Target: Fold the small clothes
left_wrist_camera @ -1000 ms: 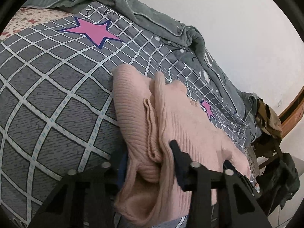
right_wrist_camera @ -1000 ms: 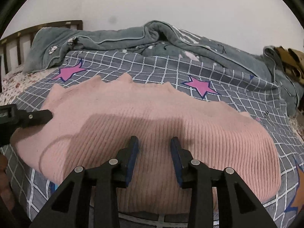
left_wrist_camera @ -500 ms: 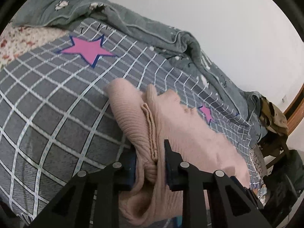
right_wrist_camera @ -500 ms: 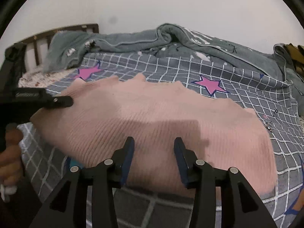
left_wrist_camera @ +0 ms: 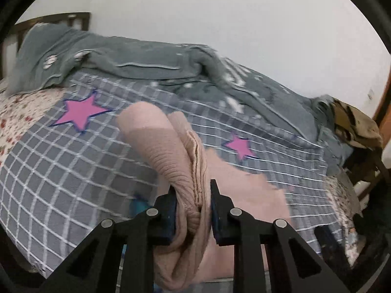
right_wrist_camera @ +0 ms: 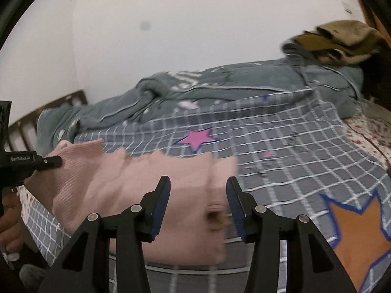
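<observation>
L gripper [left_wrist_camera: 193, 210]: jaws nearly closed, pinching bunched edge of pink ribbed knit sweater [left_wrist_camera: 168, 156]; closing slowed to near stop. R gripper [right_wrist_camera: 198, 204]: jaws abt half open, just been widening, pads clear of knit, sweater lying under/between them, not held. Sweater spread across grey grid-check bedsheet w/ pink stars [right_wrist_camera: 281, 151]. Grey-green quilt [left_wrist_camera: 151, 58] bunched behind, by wall.

Sweater [left_wrist_camera: 156, 146] lies on checked cover [left_wrist_camera: 61, 171] near bed's front edge; bunched quilt [left_wrist_camera: 151, 58] behind it, against wall [left_wrist_camera: 220, 12].
</observation>
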Tool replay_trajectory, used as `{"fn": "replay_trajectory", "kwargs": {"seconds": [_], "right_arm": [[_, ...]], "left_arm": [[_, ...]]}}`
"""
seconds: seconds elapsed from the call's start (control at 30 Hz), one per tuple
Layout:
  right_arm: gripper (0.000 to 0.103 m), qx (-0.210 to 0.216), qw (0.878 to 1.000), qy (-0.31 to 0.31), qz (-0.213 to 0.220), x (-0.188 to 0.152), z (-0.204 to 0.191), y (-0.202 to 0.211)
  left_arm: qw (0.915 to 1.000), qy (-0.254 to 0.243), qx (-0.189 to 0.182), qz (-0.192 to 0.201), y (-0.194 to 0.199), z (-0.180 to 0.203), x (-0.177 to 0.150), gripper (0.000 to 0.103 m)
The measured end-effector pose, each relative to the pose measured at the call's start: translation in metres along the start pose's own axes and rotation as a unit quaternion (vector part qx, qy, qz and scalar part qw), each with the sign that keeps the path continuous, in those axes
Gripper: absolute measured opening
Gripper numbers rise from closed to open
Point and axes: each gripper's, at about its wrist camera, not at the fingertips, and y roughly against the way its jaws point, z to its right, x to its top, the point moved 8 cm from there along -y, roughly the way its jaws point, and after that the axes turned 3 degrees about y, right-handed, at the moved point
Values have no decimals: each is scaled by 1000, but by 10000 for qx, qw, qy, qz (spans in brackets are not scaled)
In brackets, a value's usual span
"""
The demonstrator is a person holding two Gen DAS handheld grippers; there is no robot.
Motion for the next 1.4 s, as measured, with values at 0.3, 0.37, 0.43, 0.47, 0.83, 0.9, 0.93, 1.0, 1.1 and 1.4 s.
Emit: {"fn": "replay_trajectory", "kwargs": {"seconds": [0.3,0.37,0.43,0.47,0.83,0.9,0.93,1.0,1.1,1.4], "right_arm": [[49,-285,9983,-505,-93,-8,76,16],[49,-139,9969,-755,-169,-11,85,17],[49,46,9965,-806,-223,-12,87,18],[49,13,9969,-752,-227,-13,87,19],[52,416,9967,-564,-412,-19,58,13],[52,574,9956,-582,-459,-19,48,10],[53,613,9953,-593,-463,-19,44,9],[53,786,9937,-670,-432,-16,34,8],[53,1176,9885,-890,-332,-10,17,6],[21,1053,9903,-521,-737,-32,-26,-30]], "left_arm": [[9934,-808,-414,-707,-45,127,-62,21],[9894,-1076,-318,-919,-62,142,-88,22],[9864,-1243,-250,-1042,-72,148,-105,23],[9858,-1279,-290,-1045,-71,148,-109,26],[9886,-995,-956,-595,-30,111,-83,65],[9910,-982,-828,-389,-25,91,-74,65],[9925,-971,-687,-299,-23,77,-69,65],[9937,-935,-558,-251,-23,56,-66,65],[9956,-777,-423,-322,-28,26,-63,65],[9921,-864,-696,-578,-38,4,-85,65]]}}
